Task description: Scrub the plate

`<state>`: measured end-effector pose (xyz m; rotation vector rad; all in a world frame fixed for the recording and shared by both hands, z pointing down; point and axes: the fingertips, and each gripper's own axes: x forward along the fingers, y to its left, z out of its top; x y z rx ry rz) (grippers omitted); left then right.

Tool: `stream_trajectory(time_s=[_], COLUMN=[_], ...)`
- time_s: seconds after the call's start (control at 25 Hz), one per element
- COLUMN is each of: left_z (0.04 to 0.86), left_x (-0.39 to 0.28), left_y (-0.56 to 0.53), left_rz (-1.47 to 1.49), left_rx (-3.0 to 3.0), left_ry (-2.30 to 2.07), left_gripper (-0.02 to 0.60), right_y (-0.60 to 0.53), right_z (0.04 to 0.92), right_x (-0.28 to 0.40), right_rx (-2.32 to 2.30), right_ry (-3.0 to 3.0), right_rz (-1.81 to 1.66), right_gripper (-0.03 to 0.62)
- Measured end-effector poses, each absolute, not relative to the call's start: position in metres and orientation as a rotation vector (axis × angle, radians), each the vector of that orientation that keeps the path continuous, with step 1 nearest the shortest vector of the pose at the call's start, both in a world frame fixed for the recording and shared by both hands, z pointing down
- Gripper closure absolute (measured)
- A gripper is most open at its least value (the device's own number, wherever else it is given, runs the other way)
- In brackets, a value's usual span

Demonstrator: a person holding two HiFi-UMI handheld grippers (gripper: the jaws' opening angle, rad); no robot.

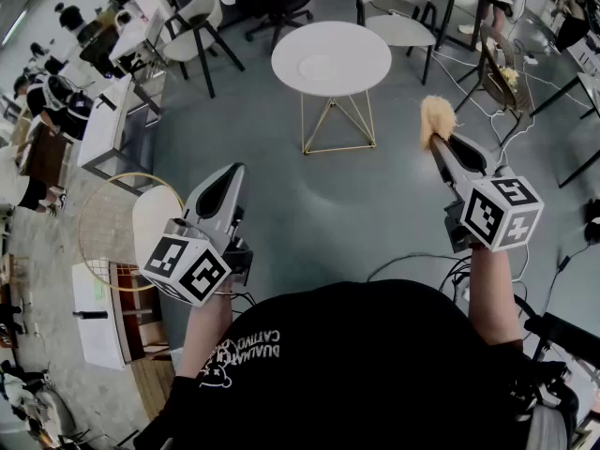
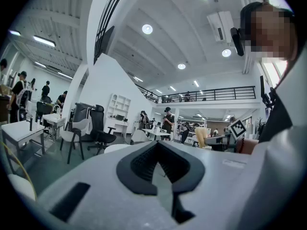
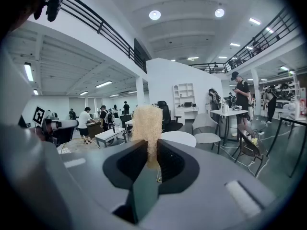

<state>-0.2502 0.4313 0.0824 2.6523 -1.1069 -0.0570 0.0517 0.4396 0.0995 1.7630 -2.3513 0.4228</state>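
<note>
So the person is standing back from the round white table (image 1: pixel 367 41), and the plate (image 1: pixel 323 66) is sitting near the middle of that tabletop, white on white, so it's pretty faint in the head view. Both tools are hanging well short of it, with nothing touching the plate yet.

The right gripper (image 1: pixel 439 144) is clamping a pale, fuzzy scrubber (image 1: pixel 437 117). In the right gripper view the jaws are squeezing in on its lower end (image 3: pixel 147 123) and the bushy part is sticking out past the tips, which makes sense: the free end is the part that'll be doing the rubbing. It's also tipping slightly downward and pointing roughly toward the table, so I'm guessing it's being lined up for the approach.

The left gripper (image 1: pixel 228 179) is riding about level off to the left side, jaws pressed fully together with nothing between them. You can see that plainly in the left gripper view (image 2: pixel 158 146), just floor showing past the pads. My read is it's being kept free to steady the plate so it isn't sliding around on that smooth top, and it'll need to open up first.

Scrubbing itself isn't looking started. Closing the gap to the table is the next thing, I'd say.
</note>
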Motion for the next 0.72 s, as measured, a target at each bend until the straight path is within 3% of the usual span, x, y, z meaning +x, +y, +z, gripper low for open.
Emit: stream_trajectory(time_s=[0.72], left_z=[0.093], left_x=[-0.221], left_y=[0.403], left_rz=[-0.188], left_rx=[2.618], left_ry=[-1.222], left_gripper=[0.581], right_y=[0.397], right_z=[0.121], right_x=[0.081], right_rx=[1.613], right_ry=[-2.513], right_rz=[0.504], right_gripper=[0.517])
